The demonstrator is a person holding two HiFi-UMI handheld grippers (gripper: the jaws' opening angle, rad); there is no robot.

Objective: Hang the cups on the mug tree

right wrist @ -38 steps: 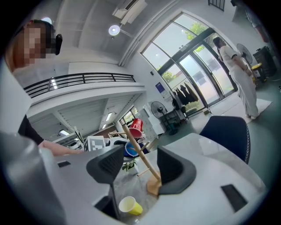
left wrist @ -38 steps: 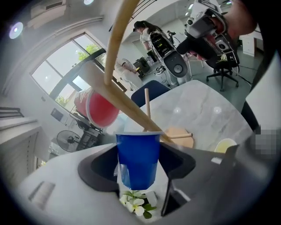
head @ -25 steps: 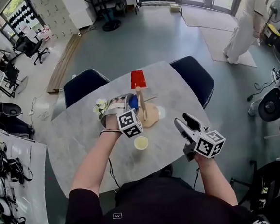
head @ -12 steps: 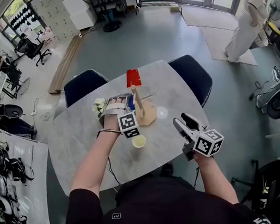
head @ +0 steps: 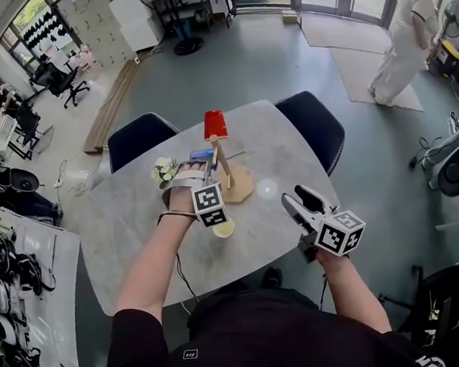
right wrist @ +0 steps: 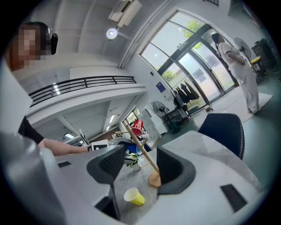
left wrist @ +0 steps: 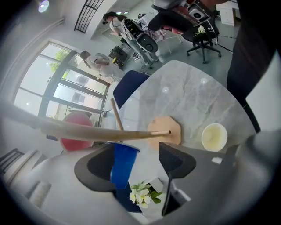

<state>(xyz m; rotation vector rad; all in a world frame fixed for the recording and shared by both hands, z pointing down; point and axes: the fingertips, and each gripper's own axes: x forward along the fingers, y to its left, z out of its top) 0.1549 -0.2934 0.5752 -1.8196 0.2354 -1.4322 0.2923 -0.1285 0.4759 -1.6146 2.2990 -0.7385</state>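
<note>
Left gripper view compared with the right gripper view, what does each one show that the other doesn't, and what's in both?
Only the left gripper view: the left gripper's open tongs, with the blue cup between them. Only the right gripper view: the right gripper's open tongs, holding nothing, and the person's left forearm. Both: the mug tree, the red cup, the blue cup, the yellow cup, the flowers and the marble table.
</note>
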